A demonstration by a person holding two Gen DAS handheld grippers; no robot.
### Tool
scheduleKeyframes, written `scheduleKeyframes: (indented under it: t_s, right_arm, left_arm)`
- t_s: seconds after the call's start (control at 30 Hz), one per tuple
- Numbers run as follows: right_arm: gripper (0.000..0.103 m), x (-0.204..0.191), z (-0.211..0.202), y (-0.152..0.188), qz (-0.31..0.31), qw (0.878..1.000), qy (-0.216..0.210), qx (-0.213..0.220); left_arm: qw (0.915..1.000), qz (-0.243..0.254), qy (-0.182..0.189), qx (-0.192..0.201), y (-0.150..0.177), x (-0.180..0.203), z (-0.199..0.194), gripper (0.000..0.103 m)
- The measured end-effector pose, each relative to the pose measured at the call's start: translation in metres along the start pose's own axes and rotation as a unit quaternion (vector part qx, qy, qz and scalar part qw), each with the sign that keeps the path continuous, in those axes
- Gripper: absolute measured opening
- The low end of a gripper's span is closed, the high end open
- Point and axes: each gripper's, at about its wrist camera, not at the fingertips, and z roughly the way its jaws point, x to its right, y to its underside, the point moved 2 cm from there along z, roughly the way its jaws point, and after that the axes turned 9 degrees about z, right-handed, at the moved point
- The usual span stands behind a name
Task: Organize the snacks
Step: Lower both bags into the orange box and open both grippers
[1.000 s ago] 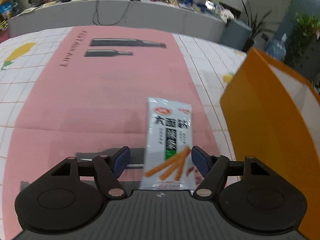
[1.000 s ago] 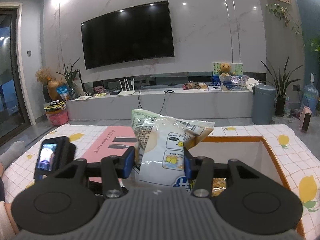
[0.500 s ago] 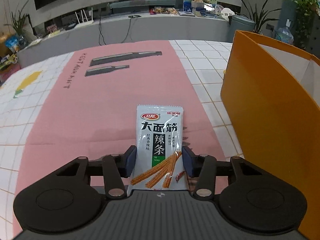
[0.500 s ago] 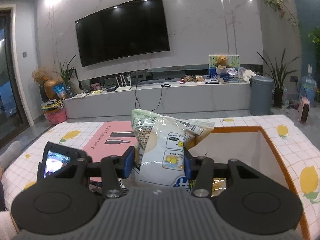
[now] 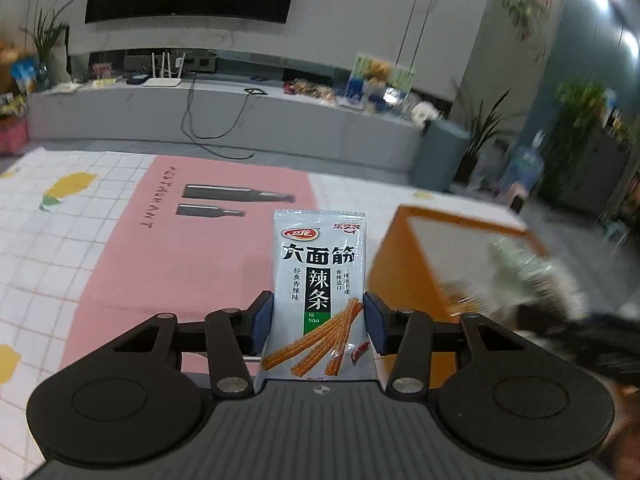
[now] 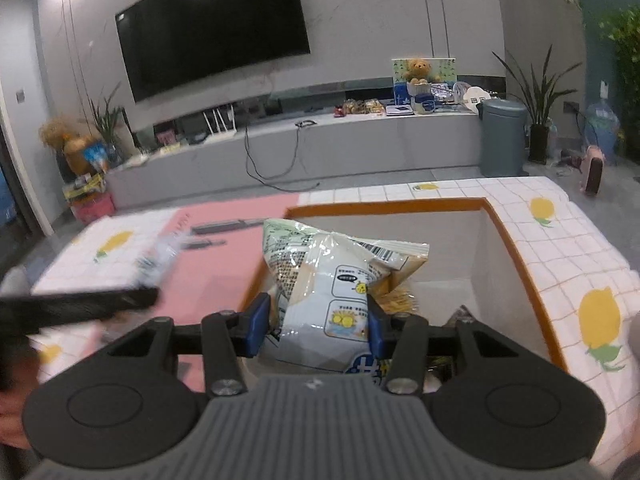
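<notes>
Left gripper point(image 5: 319, 322) closed on a spicy-strip packet point(image 5: 318, 296); blue pads press both side edges of the packet, which stands upright between them, lifted off the table, print facing the camera; pink mat point(image 5: 192, 248) lies below and beyond it on the lemon-print tablecloth point(image 5: 48, 240); orange box point(image 5: 416, 264) just to the right of the packet, its near corner close to the right finger; a blurred dark shape at far right over the box, the other gripper, detail not readable.

Right gripper point(image 6: 318, 326) closed on a white snack bag point(image 6: 332, 292); pads squeeze the crinkled bag near its lower half, top of bag bulging above the fingers, barcode side up; bag held above the open box point(image 6: 516, 248), white inside, orange rim; other snacks lie in the box bottom under the bag, partly hidden; blurred left gripper point(image 6: 80, 304) at left over the mat.

Background: TV point(image 6: 212, 28) on wall, grey bin point(image 6: 502, 136).
</notes>
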Motion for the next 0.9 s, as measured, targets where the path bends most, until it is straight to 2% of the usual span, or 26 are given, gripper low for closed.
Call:
scheduleKeyframes:
  t_s: [0.27, 0.43, 0.47, 0.5, 0.53, 0.57, 0.63, 0.7, 0.8, 0.9]
  right_arm:
    - [0.047, 0.021, 0.034, -0.012, -0.002, 0.998, 0.059, -0.039]
    - [0.049, 0.034, 0.06, -0.026, -0.05, 0.992, 0.106, -0.05]
    - [0.053, 0.037, 0.065, -0.027, -0.052, 0.992, 0.103, -0.056]
    - [0.069, 0.039, 0.067, -0.028, -0.049, 0.992, 0.095, -0.06]
    - [0.079, 0.043, 0.067, -0.03, -0.038, 0.994, 0.081, -0.064]
    - [0.091, 0.046, 0.061, -0.031, -0.022, 0.996, 0.07, -0.048]
    - [0.088, 0.05, 0.044, -0.033, -0.01, 0.998, 0.062, -0.008]
    - [0.082, 0.052, 0.027, -0.036, -0.013, 0.997, 0.073, 0.002]
    - [0.082, 0.059, 0.0, -0.038, -0.009, 0.997, 0.079, 0.021]
    - [0.082, 0.069, -0.026, -0.04, 0.006, 0.997, 0.076, 0.031]
  left_arm:
    - [0.9996, 0.013, 0.026, -0.005, -0.006, 0.029, -0.004, 0.054]
    - [0.9984, 0.034, 0.045, -0.008, -0.006, 0.057, 0.002, 0.054]
    - [0.998, 0.039, 0.049, -0.006, -0.005, 0.062, 0.003, 0.054]
    - [0.9976, 0.045, 0.052, -0.004, -0.003, 0.067, 0.003, 0.054]
    - [0.9974, 0.048, 0.053, -0.003, -0.002, 0.072, 0.003, 0.054]
    - [0.9972, 0.05, 0.056, -0.002, 0.0, 0.077, 0.003, 0.054]
    - [0.9969, 0.05, 0.06, -0.002, 0.003, 0.086, 0.004, 0.054]
    - [0.9969, 0.048, 0.062, -0.005, 0.005, 0.094, 0.005, 0.054]
    - [0.9959, 0.055, 0.072, -0.006, 0.008, 0.107, 0.001, 0.054]
    - [0.9949, 0.078, 0.065, 0.002, 0.013, 0.124, -0.002, 0.054]
